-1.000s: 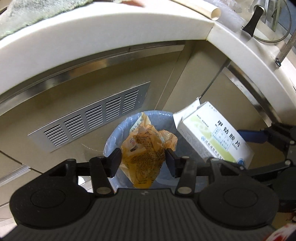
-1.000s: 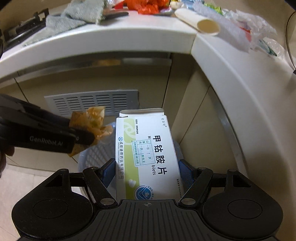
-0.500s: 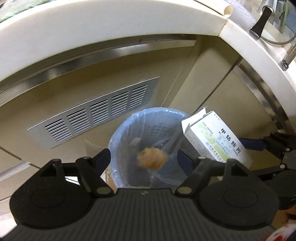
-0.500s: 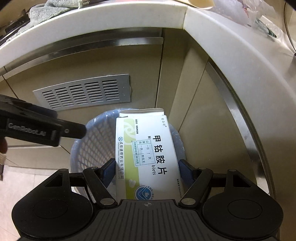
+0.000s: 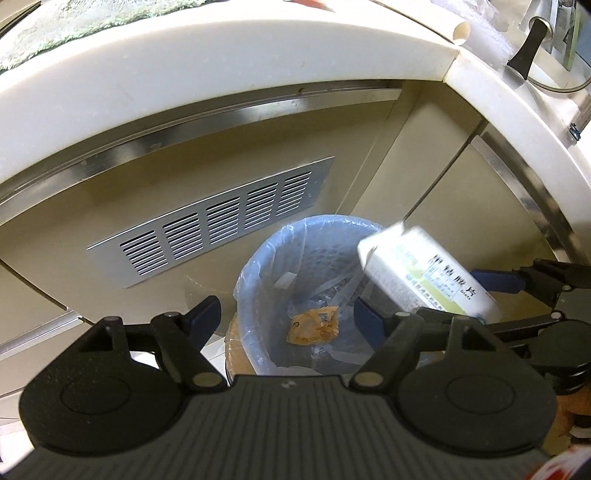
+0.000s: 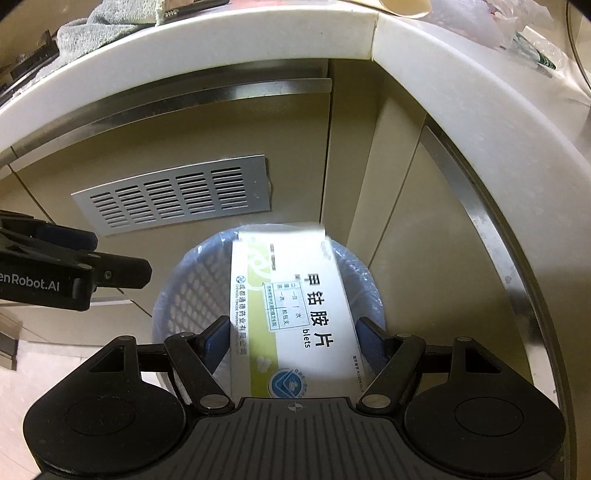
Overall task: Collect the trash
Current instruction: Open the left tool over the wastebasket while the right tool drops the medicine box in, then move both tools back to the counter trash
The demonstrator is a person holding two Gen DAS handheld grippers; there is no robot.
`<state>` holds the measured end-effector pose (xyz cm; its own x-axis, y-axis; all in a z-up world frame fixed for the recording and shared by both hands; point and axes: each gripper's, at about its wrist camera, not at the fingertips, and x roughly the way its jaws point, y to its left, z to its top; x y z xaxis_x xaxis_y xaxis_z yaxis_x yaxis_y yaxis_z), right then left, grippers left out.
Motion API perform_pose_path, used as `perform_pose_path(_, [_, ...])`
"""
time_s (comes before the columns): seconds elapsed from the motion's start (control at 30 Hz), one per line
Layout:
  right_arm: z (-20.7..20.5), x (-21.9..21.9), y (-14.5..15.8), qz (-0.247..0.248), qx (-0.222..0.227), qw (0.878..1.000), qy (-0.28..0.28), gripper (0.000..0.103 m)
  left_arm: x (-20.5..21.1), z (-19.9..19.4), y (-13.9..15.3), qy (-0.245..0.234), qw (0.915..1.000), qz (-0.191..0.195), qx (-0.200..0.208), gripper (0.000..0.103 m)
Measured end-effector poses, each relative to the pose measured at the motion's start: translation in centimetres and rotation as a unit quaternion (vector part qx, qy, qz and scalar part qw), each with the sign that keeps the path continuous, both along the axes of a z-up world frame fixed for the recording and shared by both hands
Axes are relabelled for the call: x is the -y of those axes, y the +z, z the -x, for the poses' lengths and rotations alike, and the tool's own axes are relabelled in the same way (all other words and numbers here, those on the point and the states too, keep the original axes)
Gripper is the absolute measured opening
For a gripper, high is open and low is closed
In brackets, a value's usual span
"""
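A blue mesh bin [image 5: 258, 266] lined with a clear bag stands on the floor in the cabinet corner. An orange wrapper [image 5: 314, 328] lies at its bottom. My left gripper [image 5: 288, 314] is open and empty above the bin. My right gripper [image 6: 291, 338] hangs over the bin [image 6: 177, 295]. A white and green medicine box [image 6: 295, 317] lies between its spread fingers, blurred at the far end. The box also shows in the left wrist view [image 5: 424, 273] over the bin's right rim.
A white countertop edge [image 5: 221, 66] curves overhead, with a grey cloth [image 6: 99, 26] and a cardboard tube [image 5: 461, 29] on top. A metal vent grille [image 5: 207, 229] sits in the cabinet panel behind the bin. Pale floor tiles lie at the left.
My left gripper opened and the orange wrapper fell into the bin. My right gripper moved over the bin and its fingers spread away from the box, which now looks blurred.
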<state>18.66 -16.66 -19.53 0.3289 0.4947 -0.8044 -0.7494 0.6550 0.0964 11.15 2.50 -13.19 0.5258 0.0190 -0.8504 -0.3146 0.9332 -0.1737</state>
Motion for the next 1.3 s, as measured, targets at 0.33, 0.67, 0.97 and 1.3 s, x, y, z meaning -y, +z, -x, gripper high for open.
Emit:
perform_pose_path(0.33, [-0.2,0.0,-0.7,-0.009,-0.017,1.0,-0.004,0.075,-0.2,0.1,-0.1,0.003,1.0,0.0,-0.002,0.077])
perform_pose_path(0.67, [0.1,-0.1,-0.2,-0.007,-0.017,1.0,0.001,0.077,-0.3,0.4,0.1,0.005,1.0,-0.002,0.004,0.077])
perform_pose_path(0.97, [0.6,-0.2,1.0,-0.012,-0.009,1.0,0.005,0.077,-0.2,0.8,0.8,0.005,0.9999,-0.003,0.016,0.077])
perform_pose_path(1.3, [1.2,0.2,4.3,-0.035,0.005,0.999,0.015,0.077,-0.4,1.7,2.8,0.011,0.9994,-0.007,0.033,0.077])
